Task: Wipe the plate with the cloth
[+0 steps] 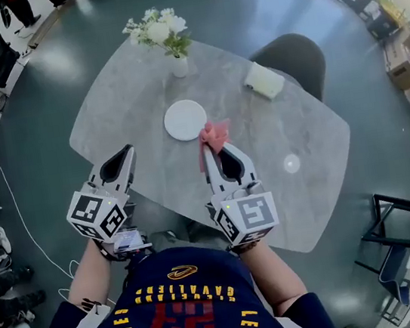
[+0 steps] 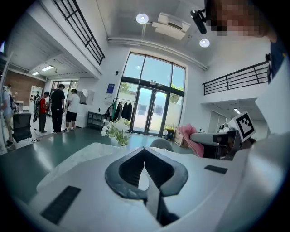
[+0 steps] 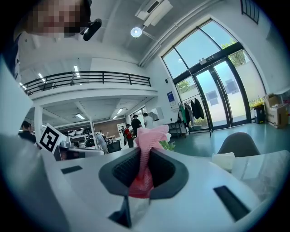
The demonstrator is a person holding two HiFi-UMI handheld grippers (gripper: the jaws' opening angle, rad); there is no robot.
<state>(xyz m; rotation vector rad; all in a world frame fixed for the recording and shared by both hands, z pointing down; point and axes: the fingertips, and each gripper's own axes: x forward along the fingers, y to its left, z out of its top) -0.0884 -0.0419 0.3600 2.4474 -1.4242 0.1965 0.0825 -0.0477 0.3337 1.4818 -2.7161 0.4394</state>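
A round white plate (image 1: 185, 119) lies on the grey marble table (image 1: 134, 101), in front of the flower vase. My right gripper (image 1: 212, 149) is shut on a pink cloth (image 1: 214, 135), which sticks up past its jaw tips just right of the plate's near edge. In the right gripper view the cloth (image 3: 147, 149) is pinched between the jaws of that gripper (image 3: 146, 152). My left gripper (image 1: 126, 151) hovers over the table's near left side, shut and holding nothing; the left gripper view shows that gripper (image 2: 144, 152) with its dark jaws meeting.
A white vase of white flowers (image 1: 164, 35) stands behind the plate. A pale folded item (image 1: 264, 79) lies at the far right by a dark chair (image 1: 293, 58). A small round white object (image 1: 291, 162) sits near the right edge. People stand across the hall (image 2: 58, 108).
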